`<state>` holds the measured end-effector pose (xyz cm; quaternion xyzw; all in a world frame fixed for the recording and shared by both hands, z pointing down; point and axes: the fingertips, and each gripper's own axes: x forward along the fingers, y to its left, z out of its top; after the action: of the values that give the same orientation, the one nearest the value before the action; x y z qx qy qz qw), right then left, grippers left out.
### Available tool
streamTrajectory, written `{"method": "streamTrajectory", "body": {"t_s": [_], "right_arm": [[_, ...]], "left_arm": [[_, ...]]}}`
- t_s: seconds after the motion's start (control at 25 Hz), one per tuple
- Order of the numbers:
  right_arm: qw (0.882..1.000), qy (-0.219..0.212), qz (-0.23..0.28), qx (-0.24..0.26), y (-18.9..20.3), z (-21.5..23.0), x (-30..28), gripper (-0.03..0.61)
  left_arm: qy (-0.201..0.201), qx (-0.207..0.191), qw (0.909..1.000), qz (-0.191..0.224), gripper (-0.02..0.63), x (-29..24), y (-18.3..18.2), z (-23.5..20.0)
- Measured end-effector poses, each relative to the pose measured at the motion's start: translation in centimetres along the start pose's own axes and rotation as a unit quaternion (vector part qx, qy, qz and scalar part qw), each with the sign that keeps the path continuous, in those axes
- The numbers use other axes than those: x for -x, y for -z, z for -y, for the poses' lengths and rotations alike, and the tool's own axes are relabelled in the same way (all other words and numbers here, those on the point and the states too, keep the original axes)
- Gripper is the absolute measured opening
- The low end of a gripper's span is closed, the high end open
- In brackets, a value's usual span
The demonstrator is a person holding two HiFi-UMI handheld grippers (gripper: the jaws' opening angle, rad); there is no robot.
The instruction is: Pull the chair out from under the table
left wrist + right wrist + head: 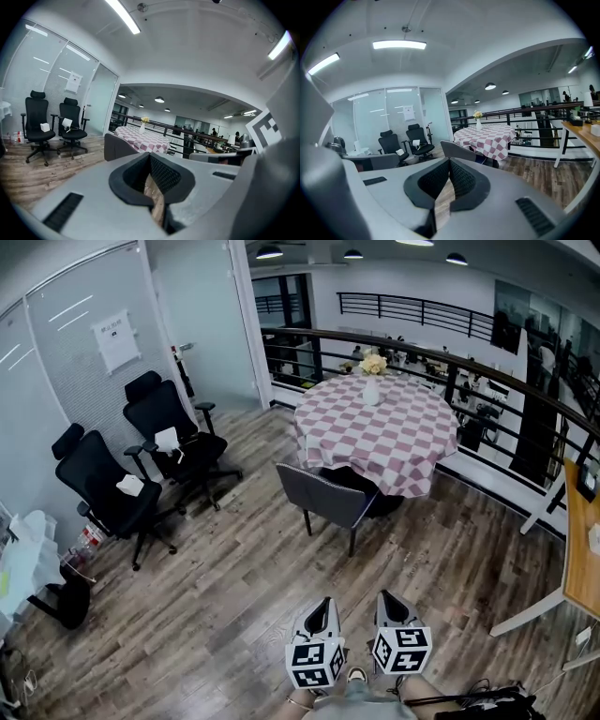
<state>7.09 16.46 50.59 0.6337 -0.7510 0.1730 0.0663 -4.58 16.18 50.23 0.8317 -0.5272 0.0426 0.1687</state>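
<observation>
A grey chair (328,493) stands at the near side of a round table with a pink-and-white checked cloth (380,432), its backrest towards me and its seat partly under the cloth. A white vase of flowers (372,382) stands on the table. My left gripper (324,604) and right gripper (388,598) hang side by side at the bottom of the head view, well short of the chair, both shut and empty. The left gripper view shows its closed jaws (150,157) below the chair (119,147). The right gripper view shows closed jaws (450,161) under the chair (461,152) and table (485,138).
Two black office chairs (169,432) (103,488) stand by the glass wall at left, with bags (28,554) on the floor beside them. A black railing (487,381) curves behind the table. A wooden desk (581,540) stands at right. Wood floor lies between me and the chair.
</observation>
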Motion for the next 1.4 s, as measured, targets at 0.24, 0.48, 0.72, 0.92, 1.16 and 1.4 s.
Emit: {"method": "streamTrajectory", "body": {"t_s": [0.24, 0.48, 0.72, 0.92, 1.16, 1.4], "right_arm": [[1.000, -0.011, -0.002, 0.004, -1.8, 2.5, -3.4, 0.017], [1.000, -0.020, -0.002, 0.010, -3.5, 5.2, -6.3, 0.017], [1.000, -0.023, -0.003, 0.010, -4.5, 8.0, -8.4, 0.017], [1.000, -0.022, -0.010, 0.001, -4.3, 9.1, -9.4, 0.017], [1.000, -0.024, -0.016, -0.003, -4.5, 9.8, -10.6, 0.017], [1.000, -0.017, -0.021, -0.006, -4.6, 11.0, -12.7, 0.017]], "left_arm": [[-0.003, -0.001, 1.0000, 0.001, 0.003, -4.5, -1.3, 0.7], [-0.005, -0.002, 1.0000, 0.004, 0.003, -8.7, -2.3, 1.6], [-0.006, -0.006, 1.0000, 0.003, 0.003, -12.0, -2.7, 2.8], [-0.010, -0.002, 0.9999, -0.006, 0.003, -13.3, -2.2, 2.8], [-0.017, 0.002, 0.9998, -0.009, 0.003, -14.8, -2.4, 2.2], [-0.016, 0.005, 0.9998, -0.012, 0.003, -16.9, -2.4, 1.5]]}}
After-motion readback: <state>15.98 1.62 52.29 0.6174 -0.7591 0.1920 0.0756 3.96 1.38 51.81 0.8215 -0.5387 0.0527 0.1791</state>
